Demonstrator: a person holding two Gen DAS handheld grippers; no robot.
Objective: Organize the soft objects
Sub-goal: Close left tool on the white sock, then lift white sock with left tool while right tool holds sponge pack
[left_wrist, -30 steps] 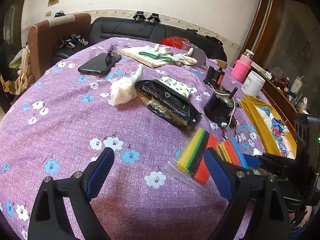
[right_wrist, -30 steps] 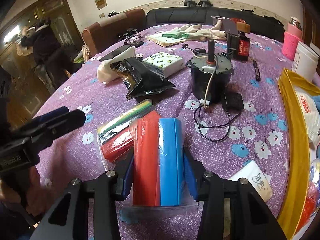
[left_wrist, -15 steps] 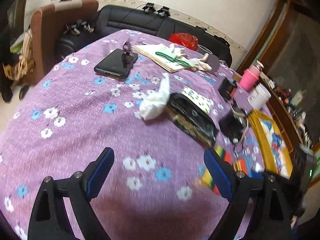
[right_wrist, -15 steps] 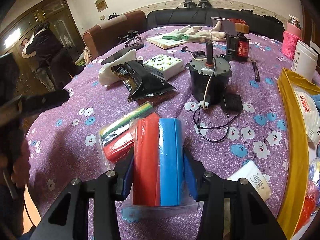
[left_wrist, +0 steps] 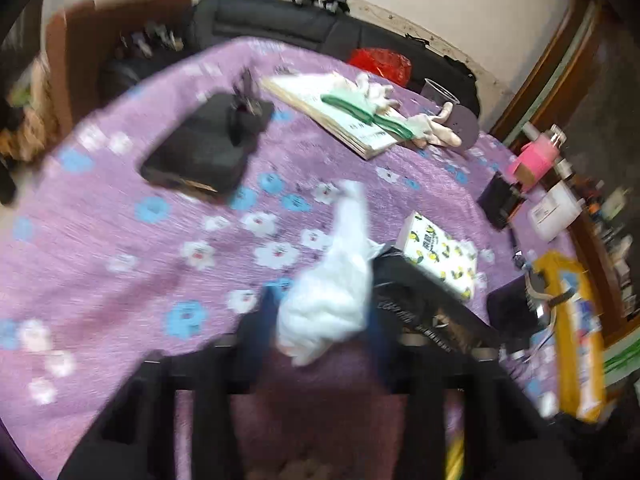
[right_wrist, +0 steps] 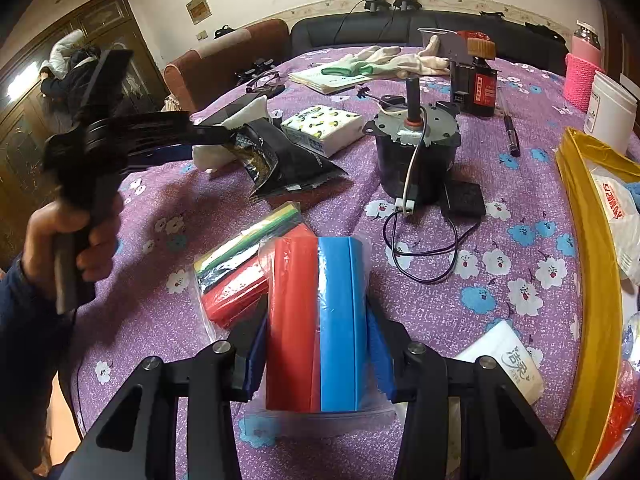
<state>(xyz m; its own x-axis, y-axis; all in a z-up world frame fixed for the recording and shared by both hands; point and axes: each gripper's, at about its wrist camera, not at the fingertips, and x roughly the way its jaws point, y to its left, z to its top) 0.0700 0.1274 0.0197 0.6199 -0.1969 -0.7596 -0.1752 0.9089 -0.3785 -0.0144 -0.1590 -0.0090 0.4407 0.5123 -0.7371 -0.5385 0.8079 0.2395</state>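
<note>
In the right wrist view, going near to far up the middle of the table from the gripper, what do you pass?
Right gripper shut on the red and blue bag → looped cord → black motor → black and red box → white gloves → black sofa.

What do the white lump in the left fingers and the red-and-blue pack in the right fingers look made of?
White lump: soft matte cloth or tissue, judging by its crumpled, creased folds; blur leaves it open. Red-and-blue pack: glossy plastic film, rolled or folded, in a clear bag; glare streaks and a transparent edge show it.
</note>
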